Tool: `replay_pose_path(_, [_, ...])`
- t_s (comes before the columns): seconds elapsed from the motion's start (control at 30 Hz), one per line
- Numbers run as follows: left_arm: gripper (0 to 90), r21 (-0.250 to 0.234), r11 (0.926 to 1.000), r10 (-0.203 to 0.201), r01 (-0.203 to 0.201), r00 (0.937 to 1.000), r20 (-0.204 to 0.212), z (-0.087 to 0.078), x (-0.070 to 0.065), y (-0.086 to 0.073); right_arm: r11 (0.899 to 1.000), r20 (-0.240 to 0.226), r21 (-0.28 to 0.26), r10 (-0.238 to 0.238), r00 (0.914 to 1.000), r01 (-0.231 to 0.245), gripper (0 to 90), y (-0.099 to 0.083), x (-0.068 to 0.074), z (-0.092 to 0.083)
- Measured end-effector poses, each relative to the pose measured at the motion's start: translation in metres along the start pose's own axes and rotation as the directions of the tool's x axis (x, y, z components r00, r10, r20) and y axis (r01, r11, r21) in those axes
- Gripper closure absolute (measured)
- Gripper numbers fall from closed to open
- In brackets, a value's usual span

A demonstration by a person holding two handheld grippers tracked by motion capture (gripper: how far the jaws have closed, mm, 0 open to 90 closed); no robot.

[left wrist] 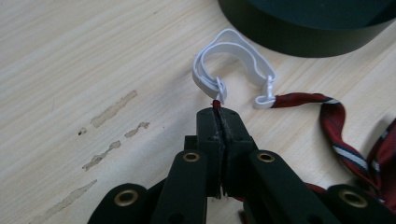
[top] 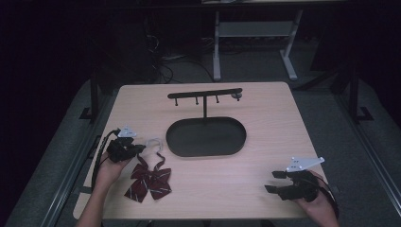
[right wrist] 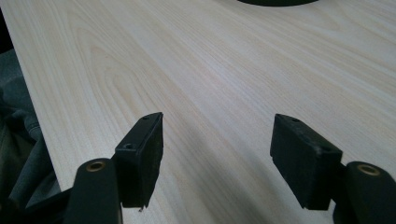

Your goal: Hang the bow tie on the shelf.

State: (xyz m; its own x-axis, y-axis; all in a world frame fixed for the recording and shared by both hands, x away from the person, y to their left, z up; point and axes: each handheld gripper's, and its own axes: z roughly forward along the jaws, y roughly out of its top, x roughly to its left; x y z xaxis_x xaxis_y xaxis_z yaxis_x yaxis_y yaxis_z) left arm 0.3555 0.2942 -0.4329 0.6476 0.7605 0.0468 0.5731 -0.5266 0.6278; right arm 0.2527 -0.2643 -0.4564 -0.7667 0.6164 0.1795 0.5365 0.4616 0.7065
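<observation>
A dark red striped bow tie [top: 150, 182] lies on the wooden table near the front left, and its white elastic neck band [top: 155, 143] curls toward the black tray. My left gripper [top: 137, 150] is at the band's end. In the left gripper view its jaws [left wrist: 218, 112] are shut, and a bit of the tie's red strap [left wrist: 215, 103] is pinched at their tips. Just beyond lie the white band [left wrist: 232, 41] and the rest of the red strap [left wrist: 303, 99]. My right gripper [top: 273, 181] rests at the front right, open [right wrist: 217, 135], with bare table between its jaws.
A black oval tray [top: 206, 137] with a T-shaped hanger bar [top: 204, 93] and small hooks stands in the middle of the table. Its wall [left wrist: 308, 32] is close behind the white band. The table's left edge [right wrist: 28, 93] lies near the right gripper's view.
</observation>
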Motion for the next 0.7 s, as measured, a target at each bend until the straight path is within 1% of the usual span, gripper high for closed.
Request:
replay_pose_path(0.07, [88.2, -0.011, 0.9998, 0.015, -0.015, 0.9999, -0.001, -0.003, -0.002, 0.001, 1.0, 0.0, 0.001, 0.002, 1.0, -0.002, 34.1, 0.0, 0.0, 0.0])
replay_pose_path(0.3, [88.3, -0.039, 0.9987, 0.033, -0.033, 0.9995, -0.001, -0.011, -0.01, 0.003, 1.0, 0.003, -0.003, 0.005, 1.0, -0.005, 34.1, 0.0, -0.001, 0.0])
replay_pose_path(0.4, [88.3, -0.041, 0.9984, 0.039, -0.039, 0.9992, 0.0, -0.013, -0.012, 0.003, 1.0, 0.003, -0.003, 0.005, 1.0, -0.005, 34.2, 0.0, -0.001, 0.0])
replay_pose_path(0.5, [88.3, -0.058, 0.9973, 0.044, -0.044, 0.999, 0.001, -0.018, -0.015, 0.003, 1.0, 0.004, -0.002, 0.007, 1.0, -0.007, 34.1, 0.0, -0.001, -0.001])
replay_pose_path(0.67, [88.3, -0.069, 0.9957, 0.062, -0.062, 0.9981, -0.002, -0.023, -0.019, 0.005, 1.0, 0.004, -0.002, 0.007, 1.0, -0.007, 34.1, 0.0, -0.001, -0.001])
replay_pose_path(0.7, [88.3, -0.08, 0.9948, 0.063, -0.063, 0.998, -0.005, -0.026, -0.021, 0.005, 1.0, 0.004, -0.003, 0.005, 1.0, -0.005, 34.1, 0.0, -0.001, 0.0])
